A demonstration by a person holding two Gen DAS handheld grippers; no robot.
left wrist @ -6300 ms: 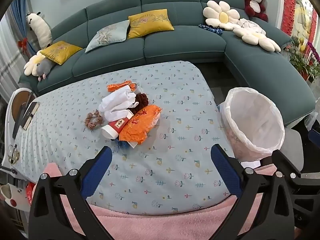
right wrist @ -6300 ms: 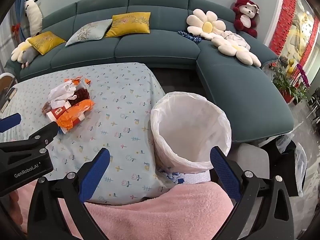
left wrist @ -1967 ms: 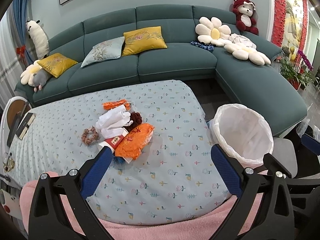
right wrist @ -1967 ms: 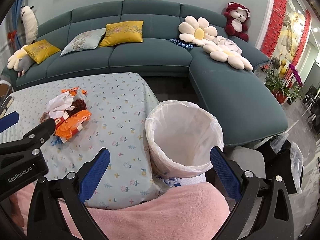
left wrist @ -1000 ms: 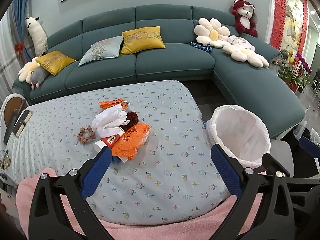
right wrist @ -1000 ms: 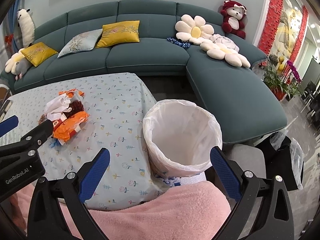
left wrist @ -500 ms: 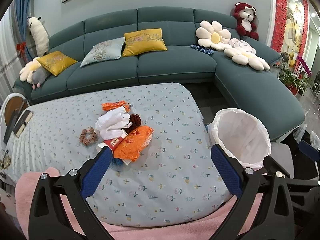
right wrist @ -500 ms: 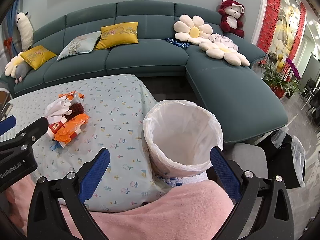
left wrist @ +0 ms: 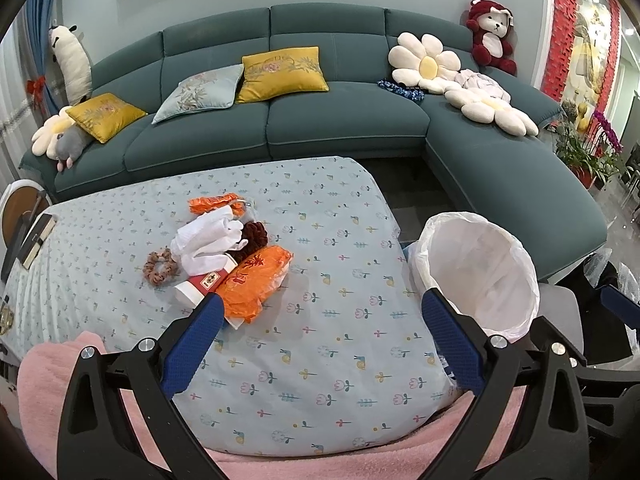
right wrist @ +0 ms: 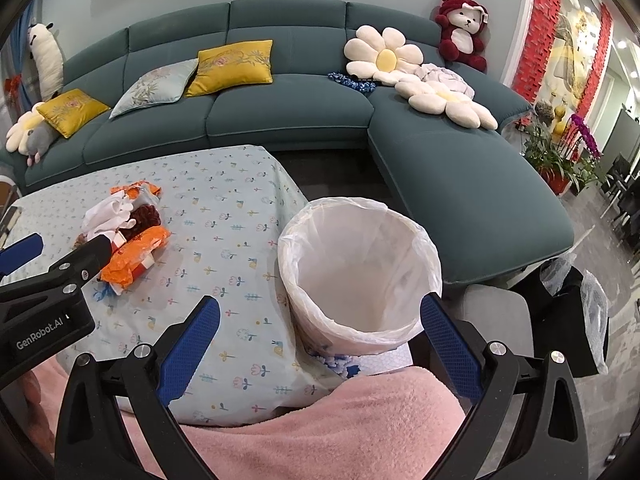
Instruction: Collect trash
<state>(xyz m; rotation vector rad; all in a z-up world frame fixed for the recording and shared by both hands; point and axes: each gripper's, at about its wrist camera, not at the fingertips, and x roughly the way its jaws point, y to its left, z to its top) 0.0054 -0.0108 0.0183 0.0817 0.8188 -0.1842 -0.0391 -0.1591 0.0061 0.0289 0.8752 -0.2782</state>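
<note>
Fingers (left wrist: 192, 344) of the left gripper (left wrist: 320, 344) and the right gripper (right wrist: 320, 332) are spread wide, holding nothing. The bench (left wrist: 328, 344) comes first, then the lined bin (right wrist: 360, 272) touching its right edge, then the trash pile (left wrist: 228, 260) mid-bench, apart from both grippers.

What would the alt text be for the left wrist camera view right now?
The open left claw hangs over a floral tablecloth, empty, near a trash pile with an orange wrapper and white tissue. A white-lined bin stands by the table's right edge; a teal sofa lies behind.
</note>
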